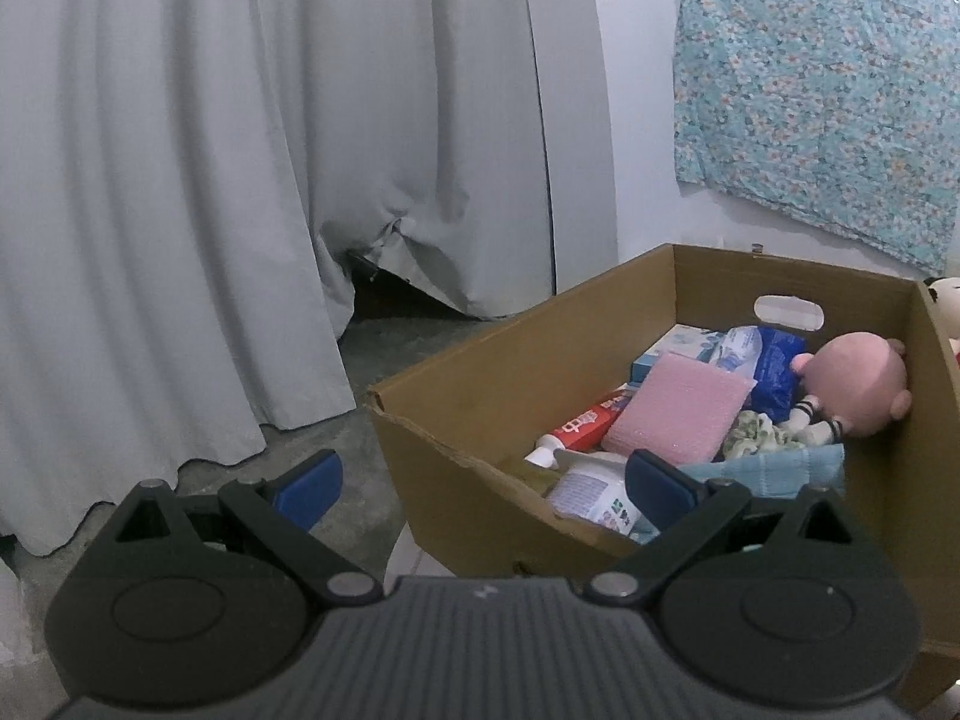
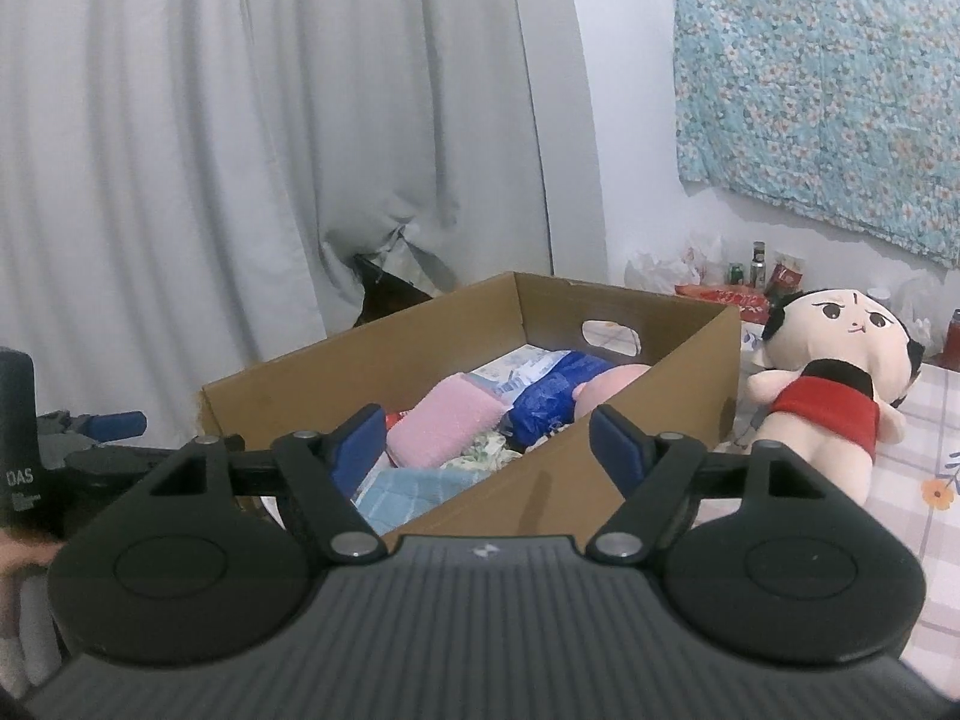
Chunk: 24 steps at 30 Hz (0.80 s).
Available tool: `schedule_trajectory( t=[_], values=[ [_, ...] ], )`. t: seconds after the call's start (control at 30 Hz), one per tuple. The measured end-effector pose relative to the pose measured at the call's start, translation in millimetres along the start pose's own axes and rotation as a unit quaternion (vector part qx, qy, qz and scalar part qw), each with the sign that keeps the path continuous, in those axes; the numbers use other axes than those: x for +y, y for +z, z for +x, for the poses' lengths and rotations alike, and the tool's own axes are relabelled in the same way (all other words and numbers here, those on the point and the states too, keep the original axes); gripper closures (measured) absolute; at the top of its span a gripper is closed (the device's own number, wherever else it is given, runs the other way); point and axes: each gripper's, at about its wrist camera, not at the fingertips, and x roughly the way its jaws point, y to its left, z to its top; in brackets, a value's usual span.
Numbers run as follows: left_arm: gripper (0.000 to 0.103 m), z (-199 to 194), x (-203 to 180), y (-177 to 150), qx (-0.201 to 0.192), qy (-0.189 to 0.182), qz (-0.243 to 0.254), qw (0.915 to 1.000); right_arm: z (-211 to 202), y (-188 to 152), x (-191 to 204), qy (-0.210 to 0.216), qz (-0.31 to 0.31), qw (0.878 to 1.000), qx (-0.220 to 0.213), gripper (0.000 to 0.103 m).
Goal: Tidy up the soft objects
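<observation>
An open cardboard box holds a pink-headed plush doll, a pink sponge, a light blue towel, a floral cloth, a toothpaste tube and a blue packet. My left gripper is open and empty at the box's near left corner. My right gripper is open and empty over the box's near wall. A plush doll in a red dress sits on the checked cloth right of the box.
Grey curtains hang behind and left of the box. A floral cloth hangs on the wall. Bottles and packets stand at the back of the checked tablecloth. The left gripper tool shows at the left of the right wrist view.
</observation>
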Motion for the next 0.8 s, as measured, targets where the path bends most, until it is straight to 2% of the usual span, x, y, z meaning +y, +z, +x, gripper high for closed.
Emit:
schedule_trajectory(
  t=[0.27,0.4,0.8],
  values=[
    [0.002,-6.0,-4.8,1.9,-0.015,-0.029,0.016,0.9993,-0.2,0.9,2.6,-0.003,-0.003,1.0,0.0,0.026],
    [0.002,-8.4,-9.5,0.9,-0.025,-0.025,0.028,0.999,0.7,1.1,0.7,-0.003,0.0,1.0,0.004,0.025],
    [0.002,-7.2,-9.8,1.0,-0.026,-0.024,0.038,0.9987,1.6,0.7,-1.2,-0.006,0.004,1.0,0.005,0.024]
  ],
)
